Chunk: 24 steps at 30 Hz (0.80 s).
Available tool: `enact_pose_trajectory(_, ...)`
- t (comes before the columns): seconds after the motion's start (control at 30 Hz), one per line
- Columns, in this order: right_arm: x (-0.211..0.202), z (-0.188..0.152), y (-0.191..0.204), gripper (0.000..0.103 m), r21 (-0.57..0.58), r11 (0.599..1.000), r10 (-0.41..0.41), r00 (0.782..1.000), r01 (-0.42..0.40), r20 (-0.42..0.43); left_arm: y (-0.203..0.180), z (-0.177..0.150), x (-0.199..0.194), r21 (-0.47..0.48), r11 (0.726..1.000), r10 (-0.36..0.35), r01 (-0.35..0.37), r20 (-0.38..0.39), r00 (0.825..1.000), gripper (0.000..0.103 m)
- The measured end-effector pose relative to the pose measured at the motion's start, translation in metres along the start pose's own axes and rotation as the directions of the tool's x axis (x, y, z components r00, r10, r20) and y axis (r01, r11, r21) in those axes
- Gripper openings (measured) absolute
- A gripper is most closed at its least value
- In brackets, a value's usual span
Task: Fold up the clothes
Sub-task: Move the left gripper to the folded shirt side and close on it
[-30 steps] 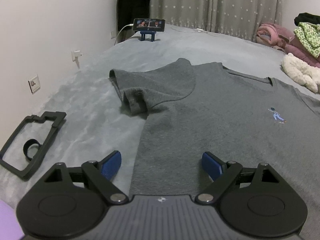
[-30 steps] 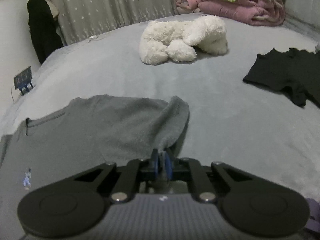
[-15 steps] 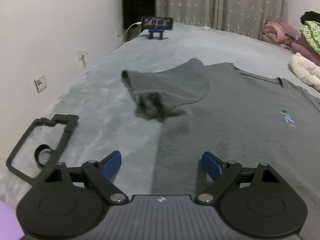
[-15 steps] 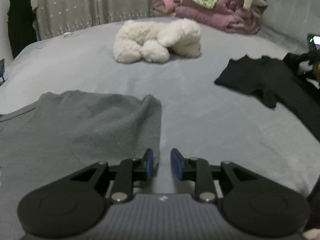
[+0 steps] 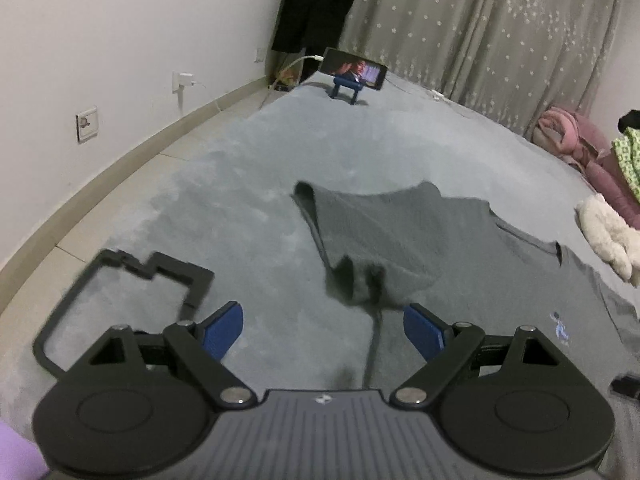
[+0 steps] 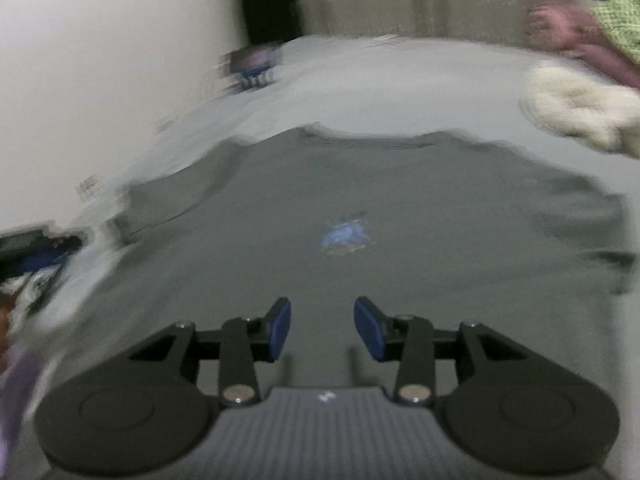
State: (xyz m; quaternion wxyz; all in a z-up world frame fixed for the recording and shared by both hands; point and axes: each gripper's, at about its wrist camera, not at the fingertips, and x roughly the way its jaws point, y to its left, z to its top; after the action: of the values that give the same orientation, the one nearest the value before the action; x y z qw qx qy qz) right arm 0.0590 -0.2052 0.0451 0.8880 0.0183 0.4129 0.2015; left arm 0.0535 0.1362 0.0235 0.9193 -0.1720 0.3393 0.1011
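Grippers: the left gripper sits at the bottom of its frame with its blue pads spread wide and nothing between them; the right gripper sits low in its own frame, pads parted less widely, also empty.
Black frame: an angular black plastic frame lies flat on the bedspread at lower left of the left view, just beside the left gripper's left pad.
T-shirt: the grey T-shirt lies spread front-up on the grey bedspread, filling the middle of the right view (which is motion-blurred), a small blue emblem at centre. In the left view one sleeve is folded in over the body, its bunched end just ahead of the gripper.
Plush toy: white, at the right edge of both views, apart from the shirt.
Bedding: pink, rolled, with a green-patterned cloth, far right.
Phone: on a blue stand, screen lit, upper centre, before the star-patterned curtain.
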Motion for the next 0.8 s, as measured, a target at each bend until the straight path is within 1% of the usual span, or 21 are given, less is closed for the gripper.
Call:
enact_pose_trajectory(0.1, 0.006, -0.013, 0.041, 0.04, -0.049, 0.993, 0.106, 0.992, -0.109, -0.062, 0.008, 0.004, 0.005, -0.022, 1.0, -0.009, 0.009, -0.017, 1.0, 0.088)
enact_pose_trajectory(0.2, 0.012, -0.03, 0.082, 0.042, -0.088, 0.975, 0.19, 0.971, -0.204, -0.146, 0.015, 0.005, 0.01, -0.042, 0.999, 0.004, -0.005, -0.031, 1.0, 0.088)
enact_pose_trajectory(0.3, 0.01, -0.048, 0.115, 0.042, -0.129, 0.956, 0.231, 0.948, -0.262, -0.217, 0.018, 0.006, 0.013, -0.048, 0.999, -0.001, -0.001, -0.043, 0.999, 0.088)
enact_pose_trajectory(0.4, 0.001, -0.063, 0.136, 0.042, -0.161, 0.947, 0.234, 0.941, -0.277, -0.244, 0.014, 0.004, 0.016, -0.031, 0.999, -0.018, 0.016, -0.05, 0.999, 0.088)
enact_pose_trajectory(0.5, -0.008, -0.082, 0.151, 0.046, -0.147, 0.948, 0.24, 0.936, -0.283, -0.255, 0.01, 0.002, 0.018, -0.01, 1.0, -0.028, 0.028, -0.058, 0.998, 0.088)
enact_pose_trajectory(0.63, -0.031, -0.102, 0.152, 0.046, -0.09, 0.95, 0.266, 0.928, -0.298, -0.261, 0.014, 0.001, 0.019, -0.033, 0.999, -0.034, 0.031, -0.07, 0.997, 0.088)
enact_pose_trajectory(0.7, -0.044, -0.112, 0.148, 0.046, -0.059, 0.956, 0.264, 0.93, -0.288, -0.257, 0.016, 0.002, 0.018, -0.046, 0.998, -0.039, 0.036, -0.069, 0.997, 0.088)
enact_pose_trajectory(0.8, -0.059, -0.129, 0.144, 0.048, -0.027, 0.961, 0.26, 0.932, -0.275, -0.255, 0.016, 0.002, 0.016, -0.053, 0.997, -0.053, 0.049, -0.064, 0.997, 0.088)
